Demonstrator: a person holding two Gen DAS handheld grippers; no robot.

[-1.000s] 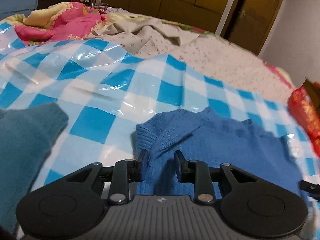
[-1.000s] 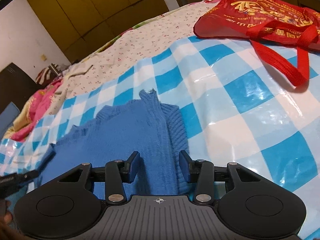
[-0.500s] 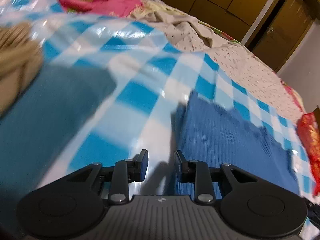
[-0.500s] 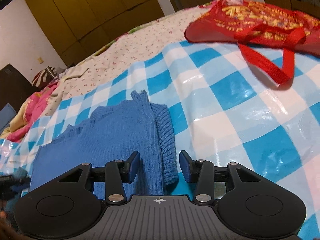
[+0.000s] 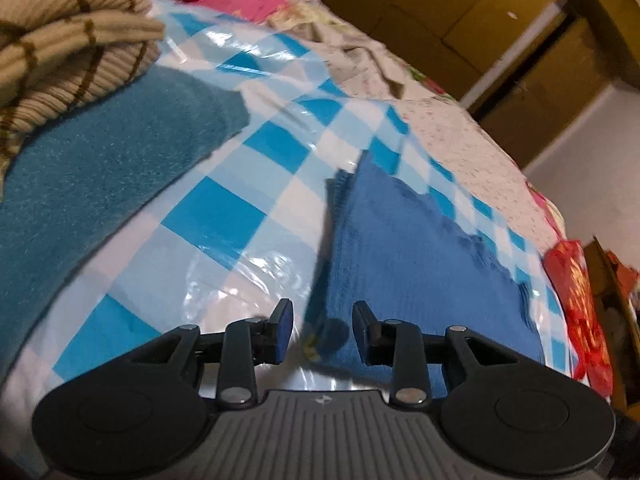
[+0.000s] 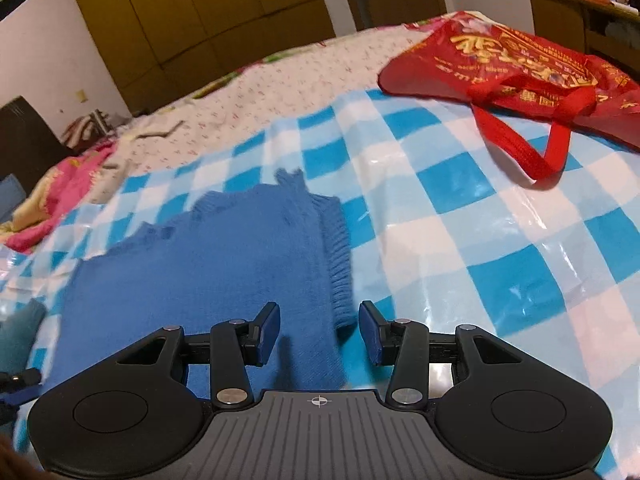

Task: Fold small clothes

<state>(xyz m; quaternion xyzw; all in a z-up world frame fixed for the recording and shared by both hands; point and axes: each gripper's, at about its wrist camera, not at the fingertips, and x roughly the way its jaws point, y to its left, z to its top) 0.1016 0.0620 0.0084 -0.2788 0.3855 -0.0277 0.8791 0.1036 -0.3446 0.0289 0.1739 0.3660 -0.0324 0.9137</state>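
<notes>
Blue sweater (image 5: 404,240), left gripper (image 5: 322,330) tilted down, parted

- Blue-and-white checked plastic sheet (image 5: 212,220): a bare lane runs from near to far between the teal garment (image 5: 100,168) on the left and the folded blue sweater (image 5: 408,248) on the right.
- Striped beige knit (image 5: 68,52): piled on the teal garment, blocks the far left.
- Red bag (image 6: 520,60): occupies the far right; its handle loop lies on the sheet.
- Sheet right of the sweater, near side: unobstructed.
</notes>
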